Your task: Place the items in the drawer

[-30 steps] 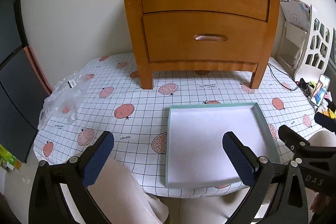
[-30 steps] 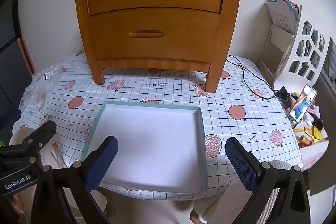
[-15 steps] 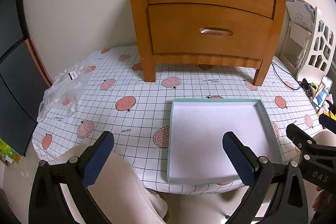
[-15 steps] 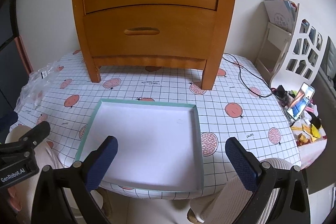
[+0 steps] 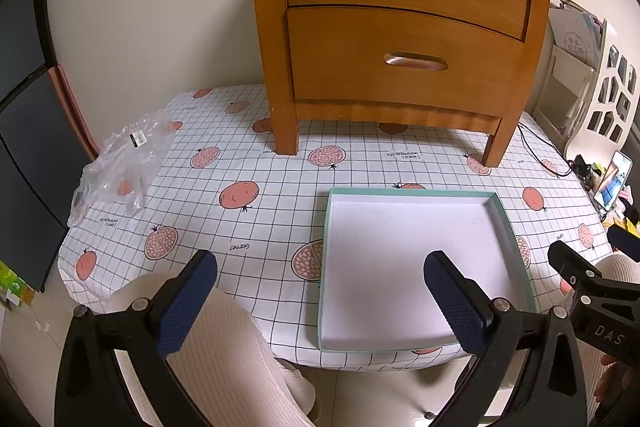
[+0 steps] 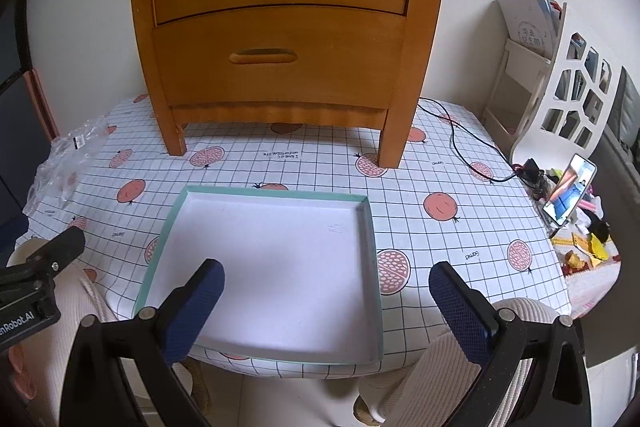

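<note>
A wooden nightstand with two shut drawers stands at the back of the table. The lower drawer's handle faces me. A shallow teal-edged white box lid lies empty at the table's front edge. My left gripper hangs open over the front edge, its right finger above the lid. My right gripper is open too, its left finger over the lid. Nothing is held in either.
A crumpled clear plastic bag lies at the table's left edge. A black cable runs off the right side toward a phone. A white chair stands to the right. Knees in white trousers are below the front edge.
Both grippers have drawn back and risen slightly; the nightstand and lid sit a little lower and farther in view. Both stay open.
</note>
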Motion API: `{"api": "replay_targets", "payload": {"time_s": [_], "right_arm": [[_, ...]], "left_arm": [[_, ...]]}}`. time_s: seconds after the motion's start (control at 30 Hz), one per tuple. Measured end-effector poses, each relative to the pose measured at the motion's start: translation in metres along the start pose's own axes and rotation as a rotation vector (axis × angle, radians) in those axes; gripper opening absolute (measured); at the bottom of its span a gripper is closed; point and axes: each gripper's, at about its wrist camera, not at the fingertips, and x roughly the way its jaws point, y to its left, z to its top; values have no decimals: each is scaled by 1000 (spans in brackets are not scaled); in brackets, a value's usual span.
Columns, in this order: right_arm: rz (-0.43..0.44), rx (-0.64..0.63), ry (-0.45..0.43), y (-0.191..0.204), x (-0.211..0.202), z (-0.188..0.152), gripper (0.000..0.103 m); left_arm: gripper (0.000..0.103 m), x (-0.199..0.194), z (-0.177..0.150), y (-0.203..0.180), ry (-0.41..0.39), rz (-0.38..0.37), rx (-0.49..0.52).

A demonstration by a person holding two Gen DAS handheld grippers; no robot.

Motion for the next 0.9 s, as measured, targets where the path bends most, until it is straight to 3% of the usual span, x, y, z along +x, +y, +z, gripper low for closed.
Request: {"api": "replay_targets", "payload": {"time_s": [0.9], "right_arm": [[-3,-2,-3,1,0,-1,103]], "left_arm": [[103,-2,-1,-6,-12,10,2]]}}
